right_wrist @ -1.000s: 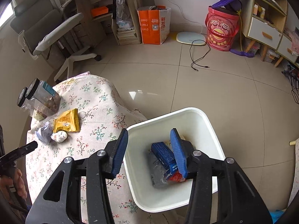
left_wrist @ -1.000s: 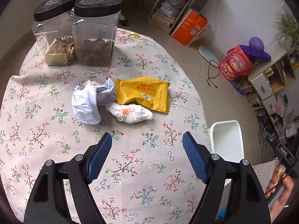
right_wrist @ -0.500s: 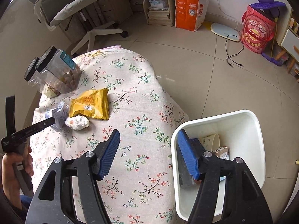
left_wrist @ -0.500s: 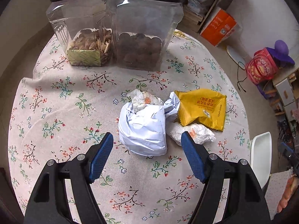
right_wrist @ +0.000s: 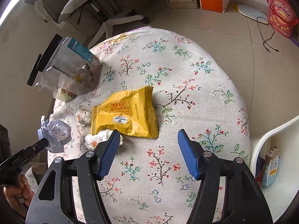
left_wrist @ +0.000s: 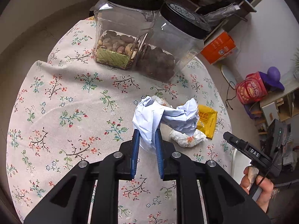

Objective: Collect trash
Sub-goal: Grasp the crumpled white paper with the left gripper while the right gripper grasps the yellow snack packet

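My left tongs (left_wrist: 146, 140) were clamped on the crumpled blue paper (left_wrist: 160, 117). Only my right view showed the bin (right_wrist: 261, 143) beside the right tongs (right_wrist: 147, 140), which stood apart over the tablecloth (right_wrist: 186, 74), the yellow packet (right_wrist: 127, 113) just ahead, its sticker reading "Member's Mark".

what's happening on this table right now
A person is clearing trash off a floral tablecloth with a handheld tool in each hand. The left tool is shut on a crumpled pale blue paper. The right tool is open and empty above the cloth, near a yellow snack wrapper and a white crumpled wad that lie uncollected. A white bin with some trash inside stands beside the table. Two snack jars stand at the far side.
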